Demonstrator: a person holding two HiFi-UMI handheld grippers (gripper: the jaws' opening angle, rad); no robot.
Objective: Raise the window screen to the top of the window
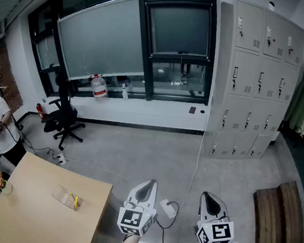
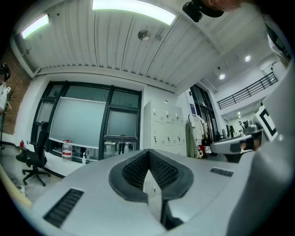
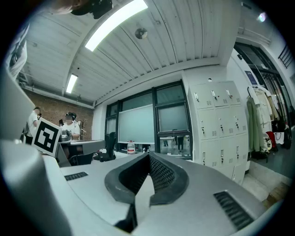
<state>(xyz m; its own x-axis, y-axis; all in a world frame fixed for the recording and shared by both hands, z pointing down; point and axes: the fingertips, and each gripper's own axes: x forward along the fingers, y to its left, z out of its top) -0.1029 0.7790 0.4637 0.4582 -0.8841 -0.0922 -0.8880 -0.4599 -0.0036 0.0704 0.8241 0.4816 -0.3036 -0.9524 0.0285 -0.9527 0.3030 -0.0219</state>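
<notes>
Left tongs [image 1: 147, 185] and right tongs [image 1: 209, 198], grey moulded shells with ribbed black pads, are pointing level, both pressed shut on nothing. Window screen [image 1: 179, 30], a flat matte grey sheet in a dark frame, is hanging well ahead of them, partly lowered. Approach is probably only beginning; the next move is calling for reaching its bottom edge.

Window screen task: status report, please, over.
Left gripper and right gripper shut, empty. Window screen lowered, far across room. Floor cable just ahead; office chair off left.
</notes>
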